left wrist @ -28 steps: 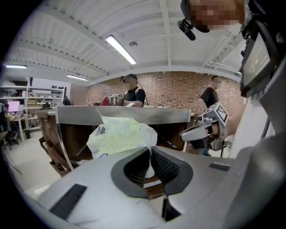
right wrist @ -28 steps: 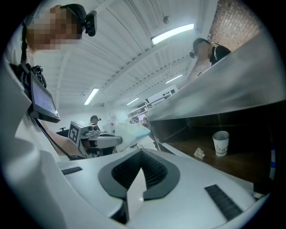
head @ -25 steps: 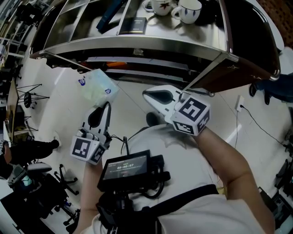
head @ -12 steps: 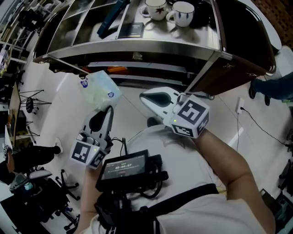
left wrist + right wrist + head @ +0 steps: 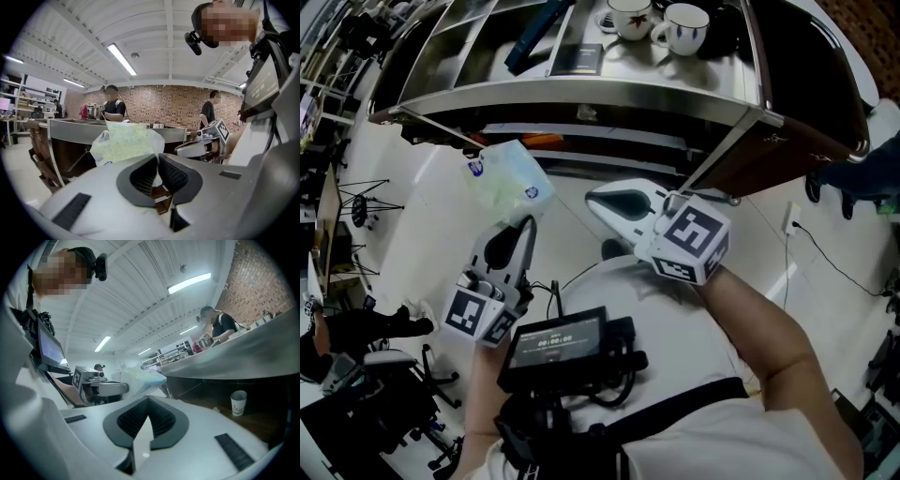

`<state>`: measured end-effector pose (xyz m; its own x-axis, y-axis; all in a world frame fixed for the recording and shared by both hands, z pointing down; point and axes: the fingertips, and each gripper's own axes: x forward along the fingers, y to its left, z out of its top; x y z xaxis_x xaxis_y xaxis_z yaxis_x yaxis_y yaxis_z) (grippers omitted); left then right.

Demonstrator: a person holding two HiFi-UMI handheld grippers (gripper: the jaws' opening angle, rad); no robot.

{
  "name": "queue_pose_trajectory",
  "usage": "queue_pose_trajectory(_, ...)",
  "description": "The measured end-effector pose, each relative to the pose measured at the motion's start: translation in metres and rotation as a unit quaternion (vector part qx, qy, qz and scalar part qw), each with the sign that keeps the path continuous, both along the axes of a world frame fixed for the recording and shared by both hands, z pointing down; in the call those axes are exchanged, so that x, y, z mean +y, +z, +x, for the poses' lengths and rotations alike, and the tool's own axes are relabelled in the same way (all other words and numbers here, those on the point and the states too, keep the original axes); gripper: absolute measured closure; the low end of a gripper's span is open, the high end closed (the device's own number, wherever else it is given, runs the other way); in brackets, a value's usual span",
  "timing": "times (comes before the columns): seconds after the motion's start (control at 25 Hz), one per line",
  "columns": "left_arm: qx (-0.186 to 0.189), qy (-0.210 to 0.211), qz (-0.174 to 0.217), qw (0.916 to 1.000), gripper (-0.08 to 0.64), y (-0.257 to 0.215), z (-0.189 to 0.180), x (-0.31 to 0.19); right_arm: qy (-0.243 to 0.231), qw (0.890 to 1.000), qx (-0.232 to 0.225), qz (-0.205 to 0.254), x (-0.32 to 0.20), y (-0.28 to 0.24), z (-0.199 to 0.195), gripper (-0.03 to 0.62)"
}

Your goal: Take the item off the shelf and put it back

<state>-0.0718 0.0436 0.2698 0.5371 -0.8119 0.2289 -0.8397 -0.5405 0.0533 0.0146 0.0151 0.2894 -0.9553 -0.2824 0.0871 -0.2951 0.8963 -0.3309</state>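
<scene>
Steel shelf [image 5: 581, 94], white floor [image 5: 412, 225], brick wall [image 5: 164, 101]

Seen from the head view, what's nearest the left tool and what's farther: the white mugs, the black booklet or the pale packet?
1. Pale packet, pinched at the left tool.
2. Black booklet, up on the shelf top.
3. White mugs, on the same top, farther right.

- We see the shelf [image 5: 581, 94] as bare metal, smooth and shiny along its front edge.
- Just below the shelf, the pack [image 5: 508, 180] wears thin, crinkled, glossy plastic film.
- On the shelf, the cups [image 5: 689, 26] look glazed and white.
- Below the shelf, the left gripper [image 5: 521, 220] and right gripper [image 5: 592, 195] have matt pale plastic shells and ribbed black pads [image 5: 176, 176].
</scene>
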Motion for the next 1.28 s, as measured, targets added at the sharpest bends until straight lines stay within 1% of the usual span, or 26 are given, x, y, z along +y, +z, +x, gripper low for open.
queue_pose_trajectory(0.28,-0.004,0.001,-0.008,1.0000,0.546,0.004,-0.004,-0.005,0.005,1.000,0.003,-0.003,-0.006,0.002,-0.001,0.588)
queue_pose_trajectory(0.52,-0.004,0.006,-0.001,1.0000,0.548,0.004,-0.006,-0.009,0.008,1.000,0.006,-0.006,-0.010,0.005,-0.003,0.588)
queue_pose_trajectory(0.68,0.006,0.001,-0.001,1.0000,0.546,0.004,-0.011,-0.013,0.011,1.000,0.005,-0.009,-0.012,0.006,-0.005,0.588)
queue_pose_trajectory(0.8,0.011,0.008,-0.008,0.9999,0.546,0.005,-0.008,-0.014,0.013,1.000,0.007,-0.010,-0.014,0.008,-0.006,0.588)
queue_pose_trajectory(0.88,0.015,0.008,-0.003,0.9999,0.546,0.006,-0.011,-0.016,0.014,1.000,0.009,-0.012,-0.014,0.010,-0.007,0.588)
queue_pose_trajectory(1.04,0.003,0.007,-0.009,0.9999,0.546,0.015,-0.017,-0.020,0.016,1.000,0.014,-0.016,-0.016,0.013,-0.010,0.588)
queue_pose_trajectory(1.28,0.001,0.005,-0.018,0.9998,0.546,0.034,-0.023,-0.030,0.020,0.999,0.026,-0.027,-0.022,0.022,-0.013,0.588)
